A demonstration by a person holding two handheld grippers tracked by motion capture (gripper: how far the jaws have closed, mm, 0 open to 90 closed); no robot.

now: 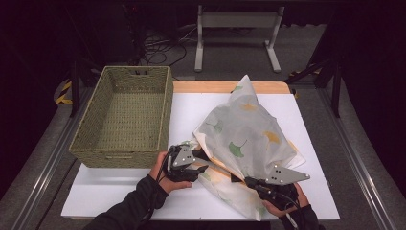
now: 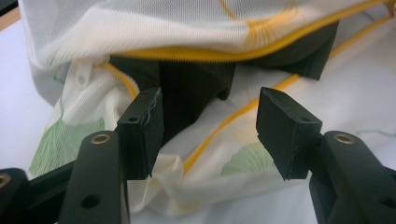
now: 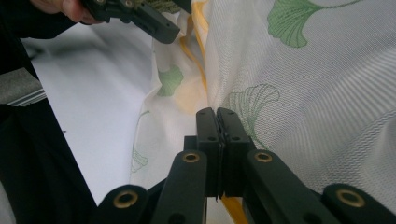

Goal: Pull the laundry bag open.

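Basket [image 1: 125,115]: woven, olive-green, on the table's left side, beside the white board [image 1: 119,191].
Left gripper [image 1: 200,168]: jaws apart, set at the near-left edge of the mesh bag, pads on either side of its yellow-trimmed opening, not clamped.
Mesh bag [image 1: 244,134]: white with ginkgo-leaf print, heaped right of centre on the board, peak raised.
Right gripper [image 1: 250,182]: jaws pressed together, pinching the bag's near fabric edge.

No words, labels, brand marks, numbers or signs can be read on anything in these views.
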